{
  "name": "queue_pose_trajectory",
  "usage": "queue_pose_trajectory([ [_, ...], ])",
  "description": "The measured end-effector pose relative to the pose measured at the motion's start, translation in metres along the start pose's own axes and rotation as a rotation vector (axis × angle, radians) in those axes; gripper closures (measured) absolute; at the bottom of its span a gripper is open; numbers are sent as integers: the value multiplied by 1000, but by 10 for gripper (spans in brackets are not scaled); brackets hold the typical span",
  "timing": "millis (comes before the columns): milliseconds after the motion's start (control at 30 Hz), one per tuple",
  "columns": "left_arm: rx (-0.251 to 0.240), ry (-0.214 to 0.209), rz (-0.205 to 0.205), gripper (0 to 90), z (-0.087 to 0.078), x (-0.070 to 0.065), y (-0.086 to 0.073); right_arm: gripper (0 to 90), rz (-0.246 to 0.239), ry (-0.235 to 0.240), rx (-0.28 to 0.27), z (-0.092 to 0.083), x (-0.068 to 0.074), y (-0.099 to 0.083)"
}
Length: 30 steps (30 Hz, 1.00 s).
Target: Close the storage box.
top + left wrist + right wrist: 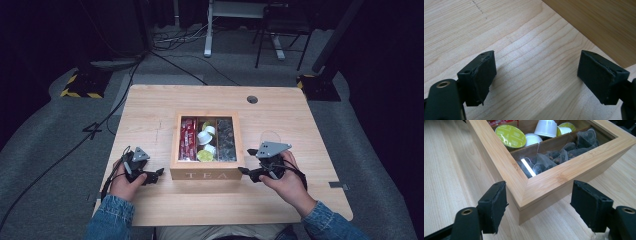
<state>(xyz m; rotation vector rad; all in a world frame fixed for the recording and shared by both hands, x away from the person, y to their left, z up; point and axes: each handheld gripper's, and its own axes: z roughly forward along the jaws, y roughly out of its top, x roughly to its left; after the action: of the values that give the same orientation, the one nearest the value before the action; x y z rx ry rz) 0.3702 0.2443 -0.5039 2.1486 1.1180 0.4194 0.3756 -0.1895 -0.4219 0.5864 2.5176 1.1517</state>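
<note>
A pale wood table (pixel 150 105) is set on grey carpet in a dark room, cables trailing behind. At table centre a wooden tea box (pixel 206 173) is seen, lid shut. Red packets (pixel 188 139) are held in its left compartment, pods (pixel 206 136) in the middle, dark tea bags (pixel 554 155) in the right; the bags are resolved in the right gripper view. The left gripper (pixel 156 174) is spread over bare table just left of the box. The right gripper (pixel 539 203) is spread astride the box's near corner, pads apart from it.
</note>
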Motion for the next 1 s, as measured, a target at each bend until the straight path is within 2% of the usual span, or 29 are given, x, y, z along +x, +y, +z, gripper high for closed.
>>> queue_pose_trajectory([
  [200,1,1,0,160,0,0,0,271,41,43,-34,-1,-4,1],
  [267,-2,0,-2,160,0,0,0,260,64,69,-66,-5,-8,5],
  [400,0,-4,6,160,-1,1,-1,232,95,79,-109,-20,-17,11],
  [467,-2,-6,4,160,-2,1,-2,220,101,74,-112,-24,-21,12],
  [500,-1,-10,5,160,-3,2,-3,212,88,58,-104,-32,-29,12],
  [533,-1,-10,5,160,-3,2,-3,212,88,58,-104,-32,-29,12],
  [567,-2,-12,5,160,-3,2,-4,186,101,44,-104,-41,-38,9],
  [600,-2,-14,6,160,-3,2,-4,186,101,44,-104,-41,-38,9],
  [700,2,-20,13,157,-4,4,-3,161,132,18,-91,-55,-52,4],
  [800,0,-24,12,153,-3,5,-3,162,146,-1,-78,-63,-59,1],
  [833,1,-23,25,152,-3,7,-3,161,153,-20,-70,-70,-65,-3],
  [1000,0,-21,22,151,-2,9,-2,159,194,-52,-49,-86,-82,-17],
])
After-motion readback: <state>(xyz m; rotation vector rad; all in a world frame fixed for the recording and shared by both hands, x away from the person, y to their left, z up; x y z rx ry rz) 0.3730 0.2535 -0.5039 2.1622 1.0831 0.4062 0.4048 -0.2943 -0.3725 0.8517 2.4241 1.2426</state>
